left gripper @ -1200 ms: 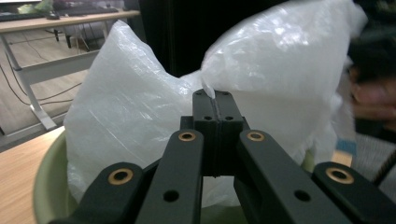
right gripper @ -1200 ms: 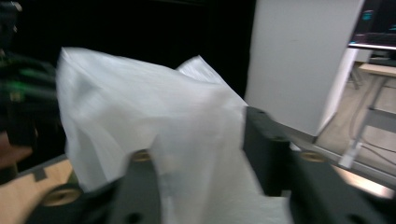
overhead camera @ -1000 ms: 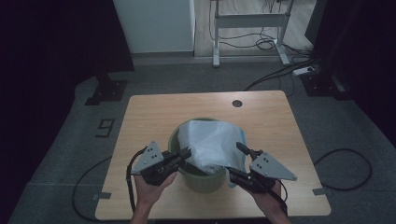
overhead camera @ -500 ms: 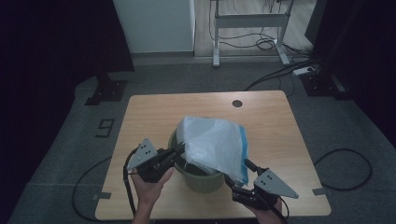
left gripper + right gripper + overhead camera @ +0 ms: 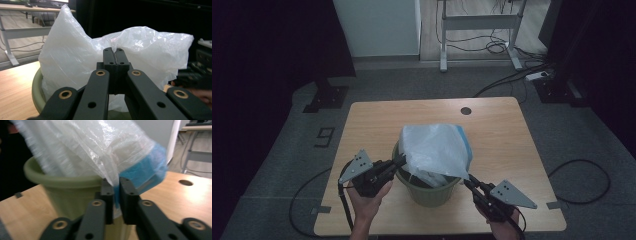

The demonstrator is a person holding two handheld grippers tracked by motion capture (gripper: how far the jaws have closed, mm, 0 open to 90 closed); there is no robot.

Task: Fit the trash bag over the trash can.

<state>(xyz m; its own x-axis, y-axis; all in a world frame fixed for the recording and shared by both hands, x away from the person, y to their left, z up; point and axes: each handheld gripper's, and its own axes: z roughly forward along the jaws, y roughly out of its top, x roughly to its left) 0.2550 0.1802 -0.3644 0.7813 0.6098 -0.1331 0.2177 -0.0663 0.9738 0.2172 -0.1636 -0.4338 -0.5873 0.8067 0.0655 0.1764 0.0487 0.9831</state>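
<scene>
The plastic bag (image 5: 435, 150) stood puffed up in the green bin (image 5: 430, 192) near the 6 o'clock edge of the wooden table (image 5: 502, 130). The left gripper (image 5: 398, 161) pinched its edge at 9 o'clock, the right gripper (image 5: 467, 180) at 4 o'clock. Grey carpet (image 5: 562, 135) lay around the table. The bag's long axis ran upward.

It looked like a lab or studio: dark curtains (image 5: 272, 45) flanked a lone wooden table (image 5: 492, 125) on grey carpet (image 5: 377, 92), cables (image 5: 507, 82) trailing behind.
</scene>
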